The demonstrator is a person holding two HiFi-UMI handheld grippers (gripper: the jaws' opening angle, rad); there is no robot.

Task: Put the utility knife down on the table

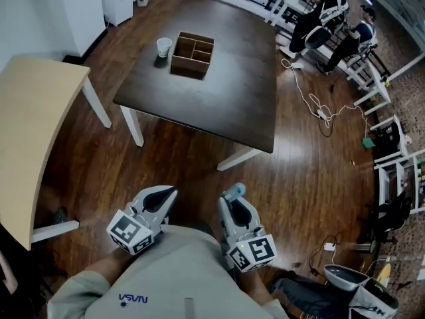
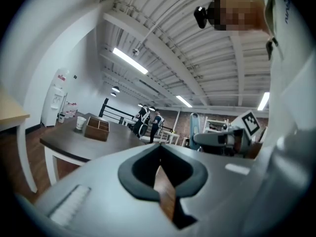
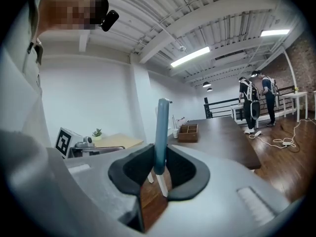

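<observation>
A blue utility knife (image 3: 161, 131) stands upright between the pads of my right gripper (image 3: 159, 174), which is shut on it. In the head view the knife's tip (image 1: 235, 191) sticks out of the right gripper (image 1: 232, 199), close in front of my body. My left gripper (image 1: 163, 194) is beside it at the left, and its jaws (image 2: 159, 151) meet with nothing between them. The dark table (image 1: 199, 102) stands a good way ahead across the wooden floor. On its far left part are a wooden divided box (image 1: 192, 54) and a white cup (image 1: 163, 46).
A light wooden table (image 1: 33, 131) stands at the left. White cables (image 1: 312, 105) trail over the floor right of the dark table. People stand by chairs (image 1: 325, 25) at the back right, and white racks (image 1: 398, 171) line the right side.
</observation>
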